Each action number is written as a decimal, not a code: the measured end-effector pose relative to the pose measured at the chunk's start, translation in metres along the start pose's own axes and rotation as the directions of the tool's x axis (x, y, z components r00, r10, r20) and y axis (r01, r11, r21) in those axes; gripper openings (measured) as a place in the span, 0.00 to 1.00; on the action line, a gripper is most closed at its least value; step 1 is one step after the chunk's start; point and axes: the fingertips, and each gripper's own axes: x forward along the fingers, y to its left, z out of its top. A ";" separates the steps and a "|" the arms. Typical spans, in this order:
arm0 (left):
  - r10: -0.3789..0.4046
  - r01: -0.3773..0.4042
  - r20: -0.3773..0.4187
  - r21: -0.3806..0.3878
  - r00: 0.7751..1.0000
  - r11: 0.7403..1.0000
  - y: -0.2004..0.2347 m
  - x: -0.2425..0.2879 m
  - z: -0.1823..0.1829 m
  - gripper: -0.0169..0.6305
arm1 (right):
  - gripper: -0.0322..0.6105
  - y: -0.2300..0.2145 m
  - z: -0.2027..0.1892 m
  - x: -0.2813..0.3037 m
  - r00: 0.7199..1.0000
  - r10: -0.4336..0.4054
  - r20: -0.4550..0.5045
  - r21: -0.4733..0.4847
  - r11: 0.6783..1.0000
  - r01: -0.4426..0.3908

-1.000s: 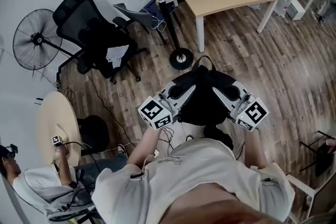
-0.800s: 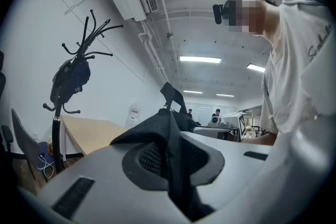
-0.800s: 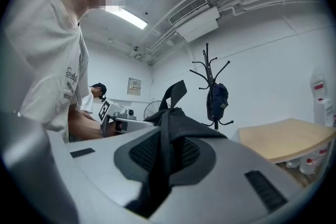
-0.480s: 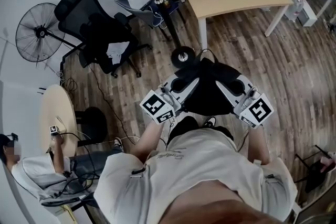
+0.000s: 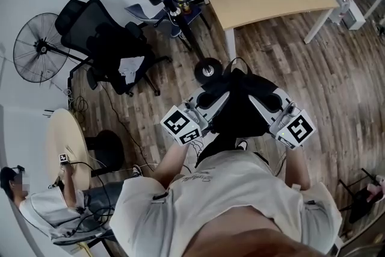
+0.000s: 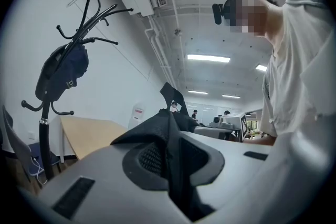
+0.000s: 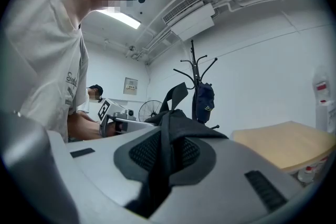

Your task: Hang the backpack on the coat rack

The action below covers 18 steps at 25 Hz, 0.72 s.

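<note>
change: coat rack (image 5: 207, 69) hooks now in view, base nearer backpack (image 5: 240, 111) | left hand-held gripper (image 5: 212, 98) and right hand-held gripper (image 5: 266, 99): both clamped on backpack fabric | task: likely near enough, lift to hook pending

Left gripper (image 5: 216, 96) and right gripper (image 5: 258, 95) pinch the backpack (image 5: 239, 114).

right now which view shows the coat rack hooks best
The left gripper view: the coat rack stands large against the white wall, its top hooks bare and a dark bag hanging below them. The right gripper view shows it smaller; the head view looks down on it, hooks at the frame edge.
</note>
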 end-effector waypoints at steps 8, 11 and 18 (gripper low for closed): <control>0.005 -0.005 0.015 0.011 1.000 1.000 0.082 0.035 0.034 0.10 | 0.11 -0.075 0.013 0.059 0.999 0.032 -0.030 -0.006 0.999 -0.032; 0.002 -0.003 0.029 0.024 1.000 1.000 0.104 0.041 0.051 0.10 | 0.11 -0.093 0.024 0.080 0.999 0.046 -0.016 -0.040 0.998 -0.046; 0.039 -0.045 0.058 0.107 0.998 0.993 0.165 0.059 0.105 0.10 | 0.11 -0.144 0.056 0.136 0.995 0.083 0.051 -0.121 0.990 -0.076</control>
